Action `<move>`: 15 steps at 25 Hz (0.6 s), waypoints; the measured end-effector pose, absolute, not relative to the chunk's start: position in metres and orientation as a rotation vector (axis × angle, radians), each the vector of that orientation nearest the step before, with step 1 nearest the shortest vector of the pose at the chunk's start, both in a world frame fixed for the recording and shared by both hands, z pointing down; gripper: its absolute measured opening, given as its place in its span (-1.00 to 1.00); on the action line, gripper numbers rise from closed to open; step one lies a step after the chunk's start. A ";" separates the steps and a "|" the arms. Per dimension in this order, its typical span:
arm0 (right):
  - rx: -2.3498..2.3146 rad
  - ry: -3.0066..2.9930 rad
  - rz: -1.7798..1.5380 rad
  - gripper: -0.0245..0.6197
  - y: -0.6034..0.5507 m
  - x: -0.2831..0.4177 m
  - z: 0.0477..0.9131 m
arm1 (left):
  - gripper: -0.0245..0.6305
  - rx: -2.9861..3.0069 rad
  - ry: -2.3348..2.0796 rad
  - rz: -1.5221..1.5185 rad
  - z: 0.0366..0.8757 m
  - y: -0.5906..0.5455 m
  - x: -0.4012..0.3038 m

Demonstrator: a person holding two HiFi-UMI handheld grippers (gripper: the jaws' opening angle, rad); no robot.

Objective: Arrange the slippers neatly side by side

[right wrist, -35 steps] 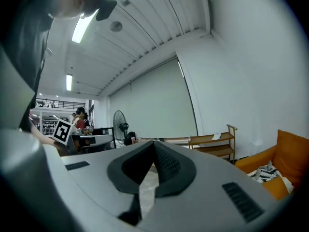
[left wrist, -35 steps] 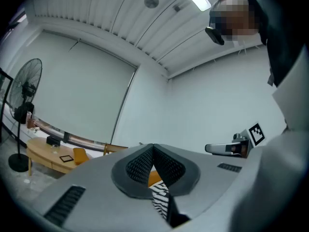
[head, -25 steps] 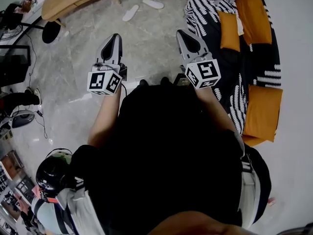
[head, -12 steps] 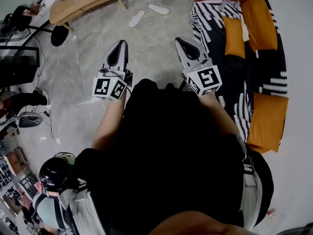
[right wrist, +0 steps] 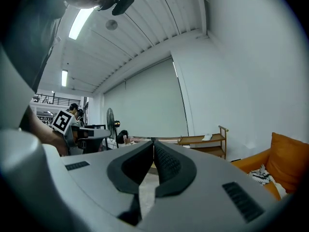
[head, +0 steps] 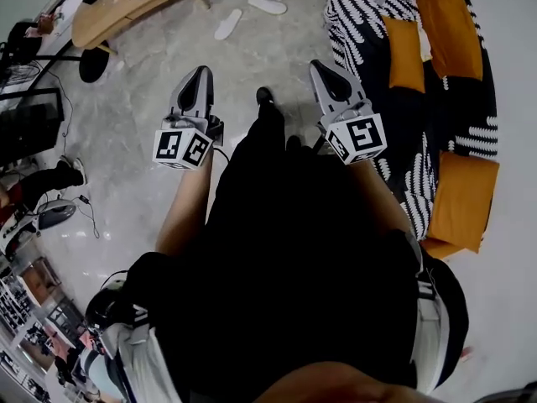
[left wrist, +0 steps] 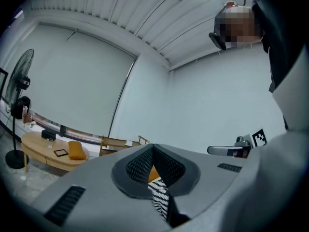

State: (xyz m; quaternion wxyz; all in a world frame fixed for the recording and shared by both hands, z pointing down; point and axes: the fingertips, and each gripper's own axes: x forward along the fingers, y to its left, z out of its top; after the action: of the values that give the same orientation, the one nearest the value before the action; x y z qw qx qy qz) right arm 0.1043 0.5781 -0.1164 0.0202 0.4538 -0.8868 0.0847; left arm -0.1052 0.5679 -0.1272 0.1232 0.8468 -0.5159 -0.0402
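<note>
Two white slippers lie apart on the grey floor far ahead in the head view, one (head: 227, 23) angled to the left and the other (head: 266, 5) nearer the sofa. My left gripper (head: 200, 74) and right gripper (head: 322, 65) are held out level, well short of them, and both are shut with nothing between the jaws. The left gripper view shows the jaws (left wrist: 152, 147) meeting at the tip, and the right gripper view shows the same (right wrist: 153, 142). Neither gripper view shows the slippers.
A sofa (head: 457, 32) with a black-and-white throw and orange cushions fills the right. A wooden table (head: 117, 2) and a fan base (head: 88, 60) stand at the upper left, with cables nearby. The person's shoe (head: 265, 96) is between the grippers. A wooden shelf (right wrist: 203, 140) stands by the far wall.
The person's leg and shoe have swung forward between the two grippers. Both grippers have shifted a little with the step and stay shut and empty.
</note>
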 end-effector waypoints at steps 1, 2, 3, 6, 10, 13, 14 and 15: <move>1.405 -2.741 0.266 -0.82 0.570 0.105 -0.114 | -0.88 2.476 -1.495 -0.114 -0.124 0.558 -0.103; 1.402 -2.732 0.268 -0.82 0.562 0.106 -0.111 | -0.88 2.484 -1.485 -0.113 -0.122 0.549 -0.101; 1.398 -2.724 0.268 -0.82 0.552 0.105 -0.109 | -0.88 2.492 -1.477 -0.113 -0.121 0.539 -0.100; 1.386 -2.710 0.271 -0.82 0.516 0.097 -0.105 | -0.88 2.492 -1.473 -0.127 -0.119 0.504 -0.105; 1.372 -2.708 0.264 -0.82 0.462 0.081 -0.108 | -0.88 2.488 -1.480 -0.142 -0.120 0.453 -0.120; 1.371 -2.701 0.254 -0.82 0.422 0.068 -0.110 | -0.88 2.488 -1.478 -0.149 -0.120 0.417 -0.136; 1.371 -2.695 0.252 -0.82 0.409 0.062 -0.110 | -0.88 2.485 -1.476 -0.153 -0.118 0.405 -0.142; 1.372 -2.690 0.250 -0.82 0.397 0.057 -0.110 | -0.88 2.482 -1.473 -0.157 -0.116 0.394 -0.148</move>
State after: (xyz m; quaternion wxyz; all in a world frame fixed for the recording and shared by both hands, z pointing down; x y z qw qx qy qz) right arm 0.0567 0.3967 -0.1103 0.0558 0.4522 -0.8864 0.0823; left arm -0.1479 0.3943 -0.1163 0.1255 0.8519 -0.5055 -0.0538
